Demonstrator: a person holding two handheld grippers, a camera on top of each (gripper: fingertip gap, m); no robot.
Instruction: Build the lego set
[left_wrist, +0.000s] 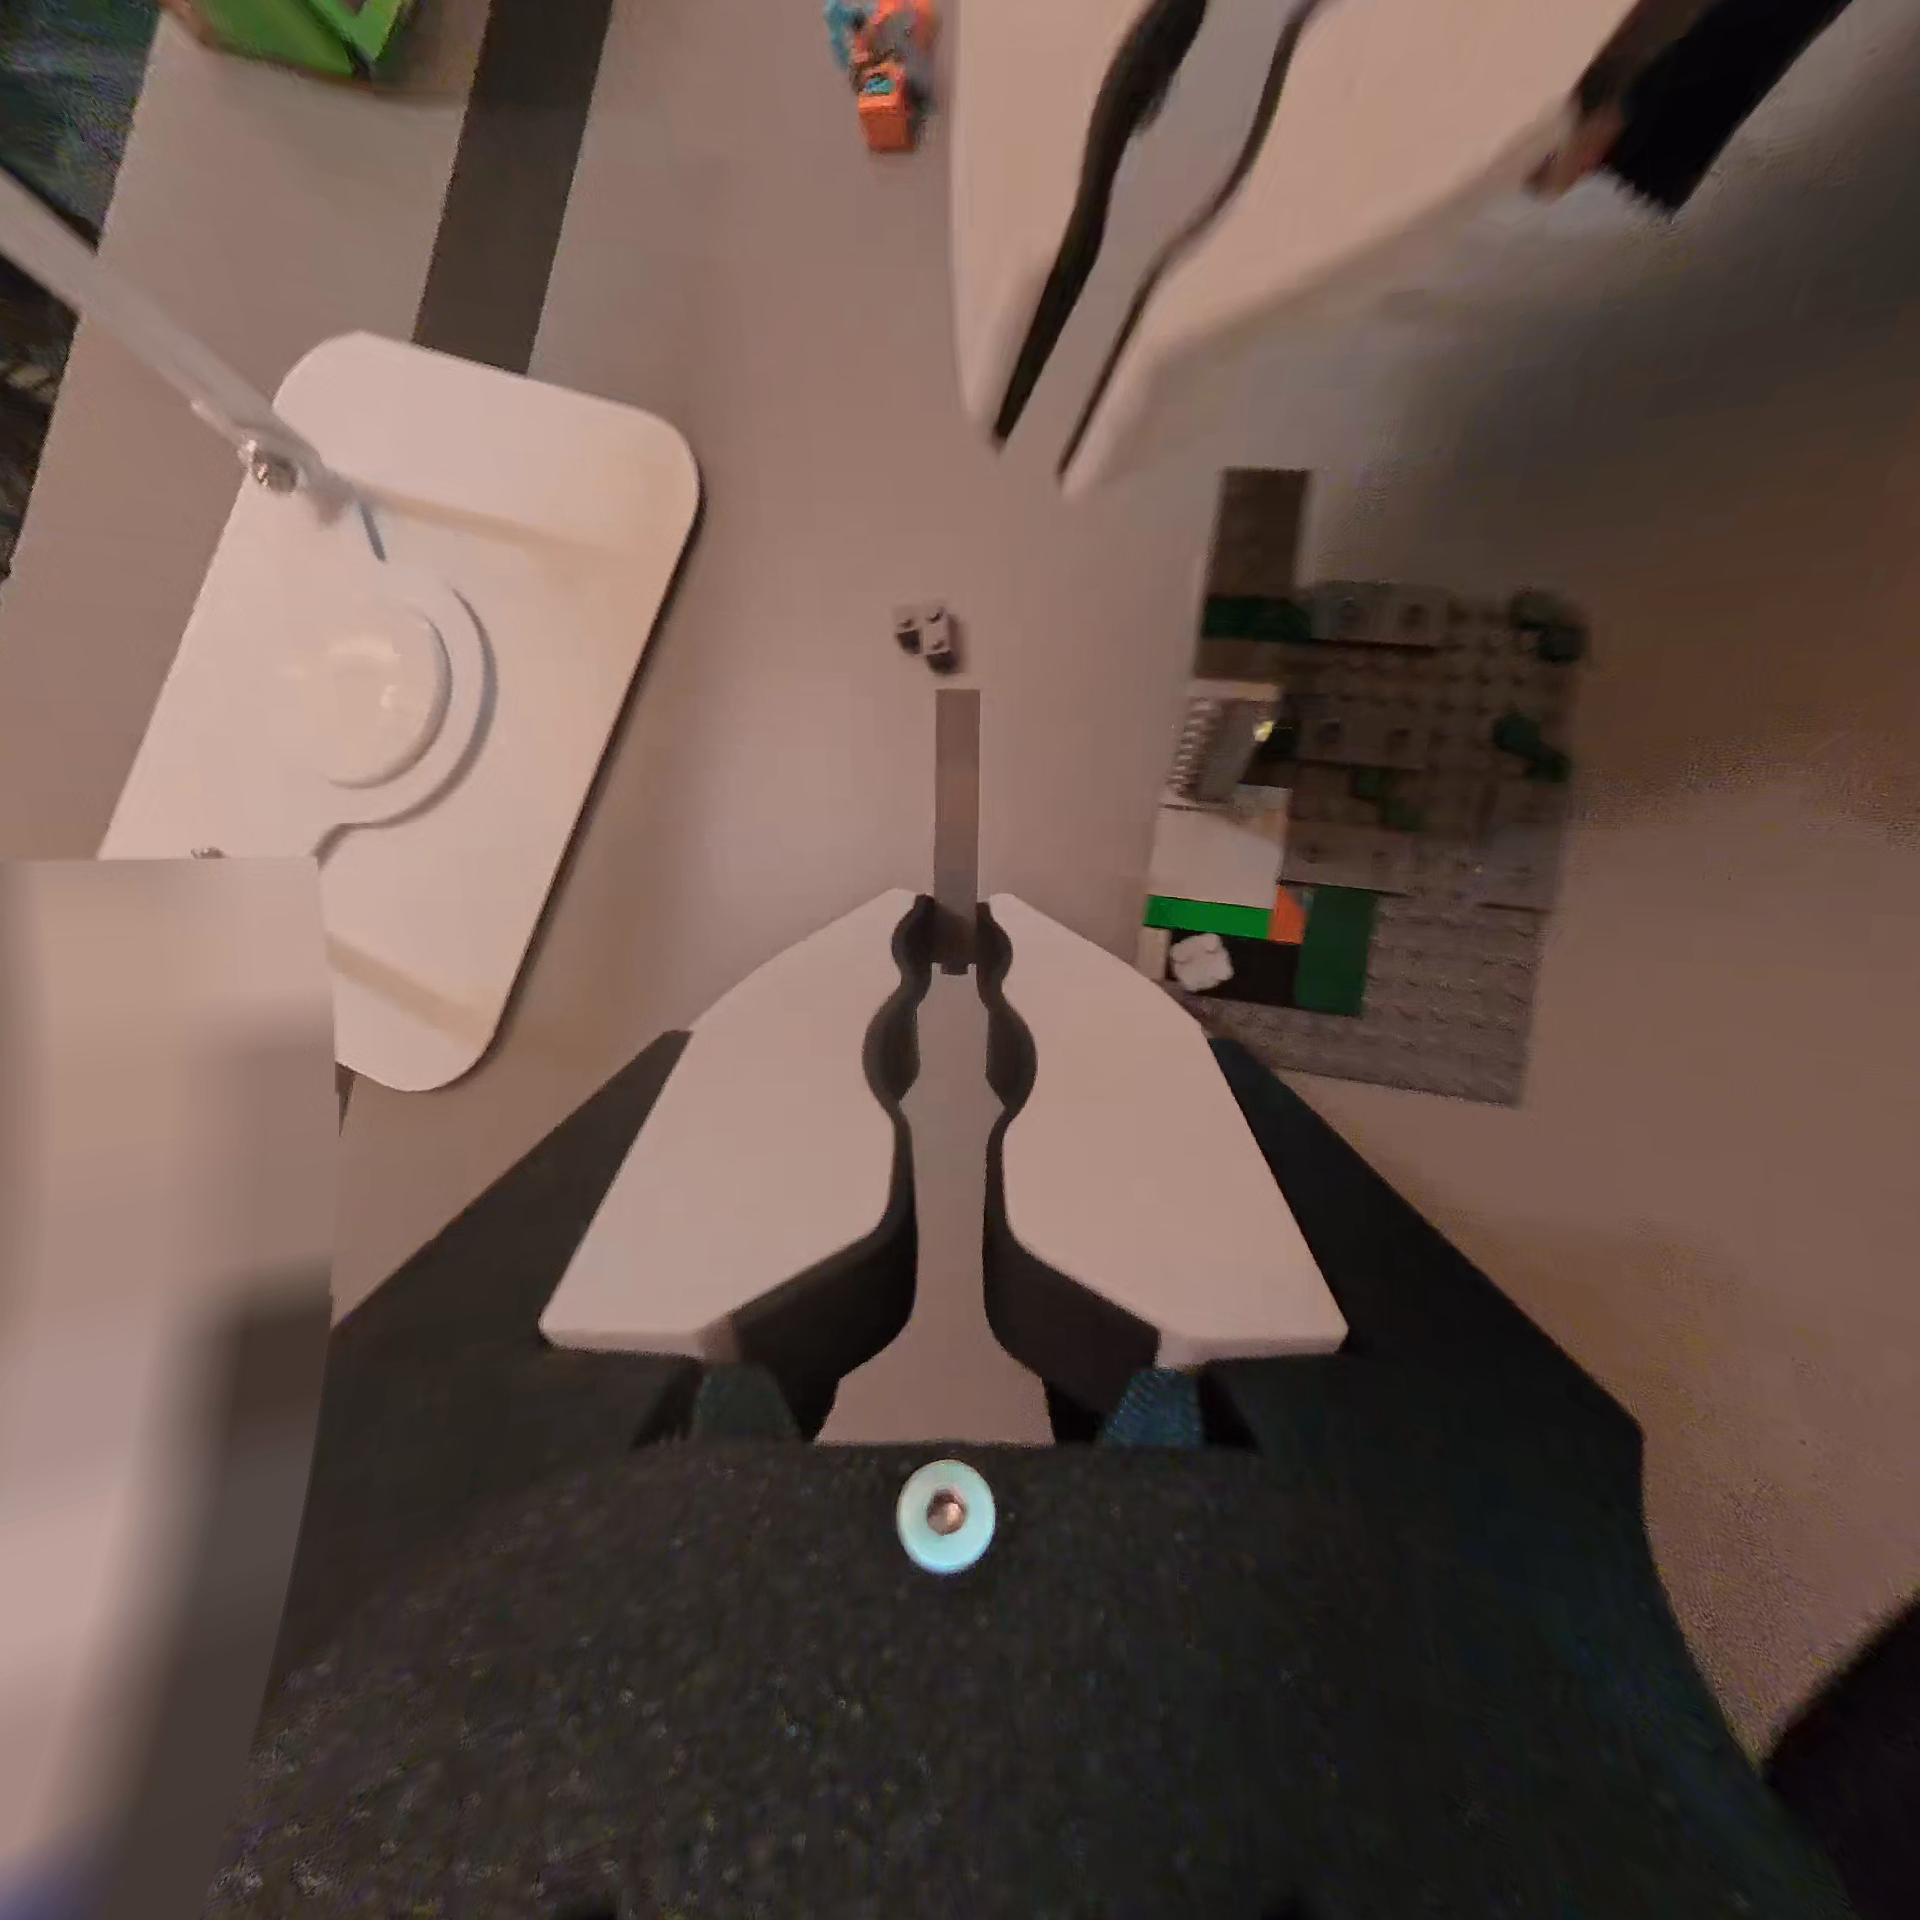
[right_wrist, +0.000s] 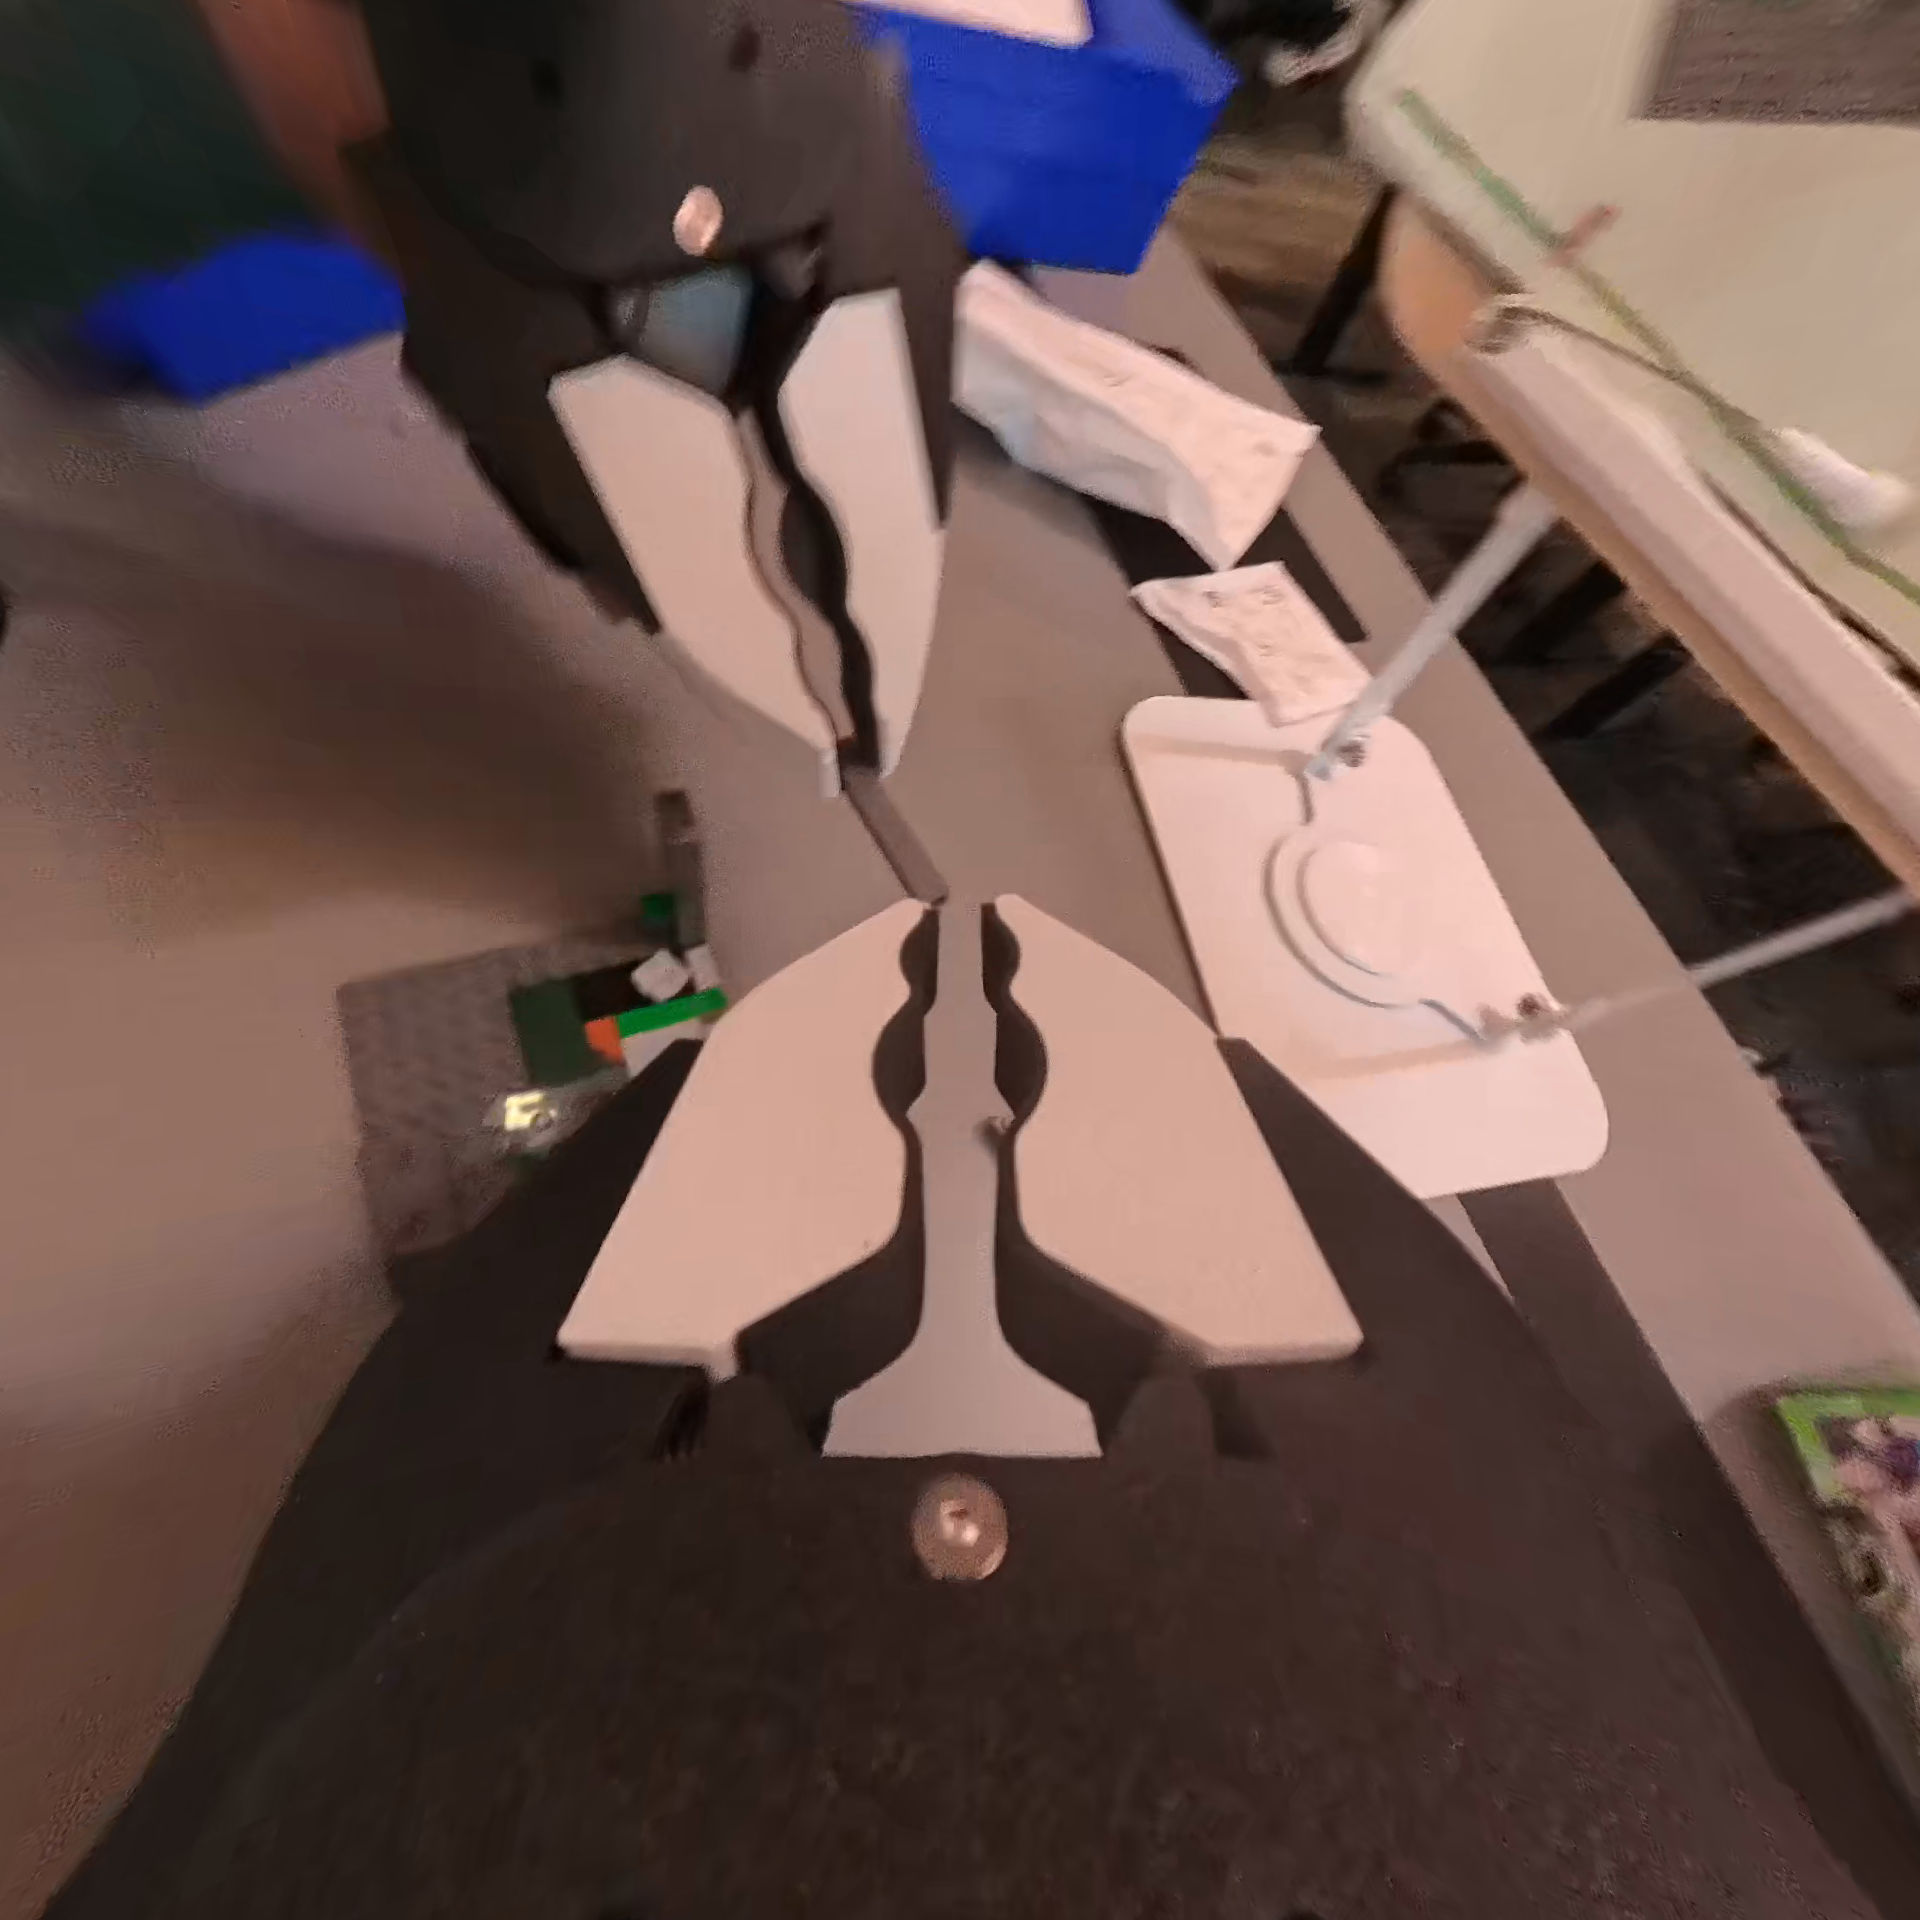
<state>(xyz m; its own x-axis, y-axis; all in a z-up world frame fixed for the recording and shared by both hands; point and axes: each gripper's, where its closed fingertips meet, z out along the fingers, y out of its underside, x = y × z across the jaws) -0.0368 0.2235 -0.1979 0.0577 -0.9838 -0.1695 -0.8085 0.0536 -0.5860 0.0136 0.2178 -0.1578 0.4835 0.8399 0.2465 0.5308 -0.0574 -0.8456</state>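
Left hand-held gripper (left_wrist: 954, 925) is clamped on a long thin grey lego bar (left_wrist: 957, 790), held above the table (left_wrist: 810, 416), left of the partly built grey lego baseplate (left_wrist: 1392, 831); build looks under half done. Right hand-held gripper (right_wrist: 961, 914): tips slightly apart, empty, the bar's (right_wrist: 899, 847) free end just ahead, not gripped; baseplate (right_wrist: 436, 1049) lower-left.

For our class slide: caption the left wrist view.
Left gripper pinches a long grey piece above the table, beside the Lego build.
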